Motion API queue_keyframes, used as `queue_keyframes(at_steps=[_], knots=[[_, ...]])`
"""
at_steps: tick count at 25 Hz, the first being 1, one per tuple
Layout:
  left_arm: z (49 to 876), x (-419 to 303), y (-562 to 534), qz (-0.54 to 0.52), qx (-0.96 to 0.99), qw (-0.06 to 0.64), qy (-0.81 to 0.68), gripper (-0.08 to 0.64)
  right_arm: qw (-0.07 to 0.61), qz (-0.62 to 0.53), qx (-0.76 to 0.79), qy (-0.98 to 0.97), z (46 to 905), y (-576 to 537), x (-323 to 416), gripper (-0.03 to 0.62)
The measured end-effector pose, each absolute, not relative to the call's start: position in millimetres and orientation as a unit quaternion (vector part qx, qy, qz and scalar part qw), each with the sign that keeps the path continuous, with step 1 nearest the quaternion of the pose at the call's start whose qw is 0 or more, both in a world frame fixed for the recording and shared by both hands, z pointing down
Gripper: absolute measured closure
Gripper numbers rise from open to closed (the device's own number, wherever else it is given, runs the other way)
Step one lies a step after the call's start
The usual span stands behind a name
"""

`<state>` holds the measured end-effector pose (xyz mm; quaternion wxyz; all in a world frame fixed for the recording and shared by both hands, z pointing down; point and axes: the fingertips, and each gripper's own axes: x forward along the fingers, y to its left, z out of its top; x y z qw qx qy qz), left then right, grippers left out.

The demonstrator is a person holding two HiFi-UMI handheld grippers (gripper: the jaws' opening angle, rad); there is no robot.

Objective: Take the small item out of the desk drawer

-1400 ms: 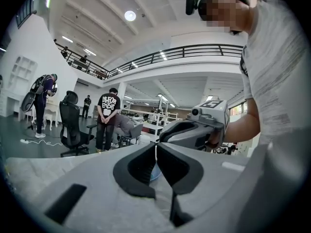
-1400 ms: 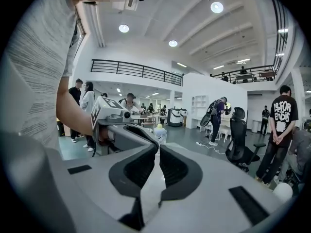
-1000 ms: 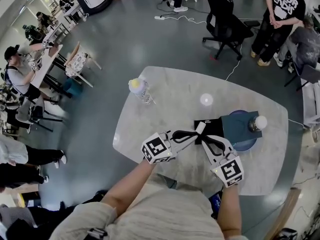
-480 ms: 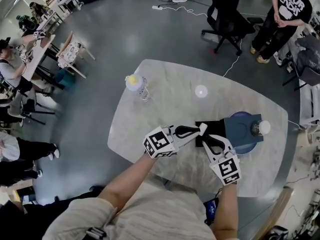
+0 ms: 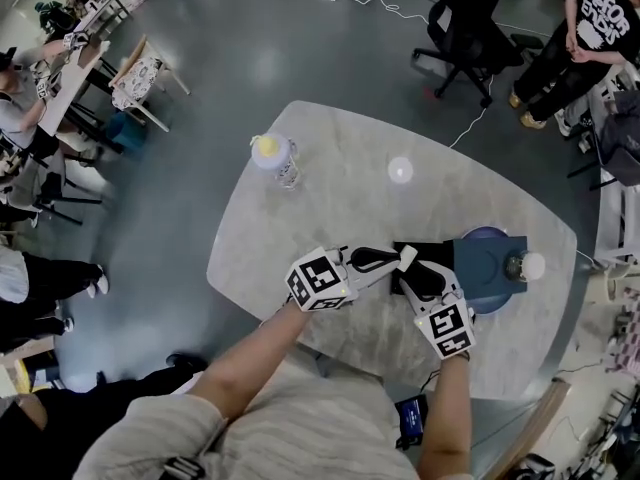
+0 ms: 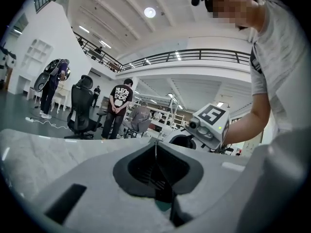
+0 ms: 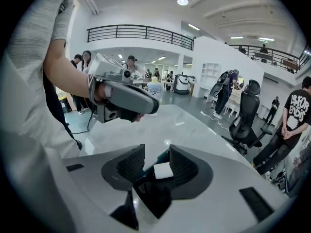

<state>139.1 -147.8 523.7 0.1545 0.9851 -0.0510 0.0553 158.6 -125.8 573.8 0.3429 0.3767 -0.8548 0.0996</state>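
Observation:
A dark teal drawer unit [image 5: 485, 256] stands on the marble table [image 5: 330, 198], its black drawer [image 5: 432, 252] pulled out toward me. My right gripper [image 5: 413, 276] points into the drawer. Its jaws are opening, and a small white item [image 7: 163, 170] lies loose between them, close to the right-hand pad [image 7: 182, 165]. My left gripper [image 5: 398, 260] reaches in from the left to the drawer's front. In the left gripper view its jaws [image 6: 155, 152] are pressed together. Anything pinched there is hidden.
A clear bottle with a yellow cap [image 5: 272, 158] stands at the table's far left. A white round object [image 5: 400, 170] lies mid-table. A white ball [image 5: 527, 266] sits on the drawer unit, which rests on a blue disc [image 5: 490, 298]. Office chairs and people stand around.
Both grippers stay at the drawer front. The right gripper has shifted slightly toward the drawer. The head view has tilted, so the table sits lower in the frame.

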Motion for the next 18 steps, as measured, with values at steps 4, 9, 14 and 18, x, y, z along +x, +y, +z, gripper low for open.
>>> queue_keyframes(at_steps=[4,9,14,18], knots=[[529.5,137.3,-155.9,0.055,0.984,0.162,-0.056,0.540,0.365,0.101,0.368,-0.849,585.4,-134.7,158.7,0.427],[533.6,137.6,-160.2,0.053,0.983,0.169,-0.055,0.540,0.394,0.103,0.356,-0.841,601.9,-141.8,161.6,0.390],[535.0,136.8,-164.4,0.052,0.982,0.173,-0.052,0.540,0.428,0.114,0.348,-0.826,617.3,-145.4,164.7,0.371],[536.6,137.2,-167.3,0.051,0.982,0.177,-0.049,0.540,0.467,0.117,0.342,-0.807,635.3,-145.5,171.4,0.359]])
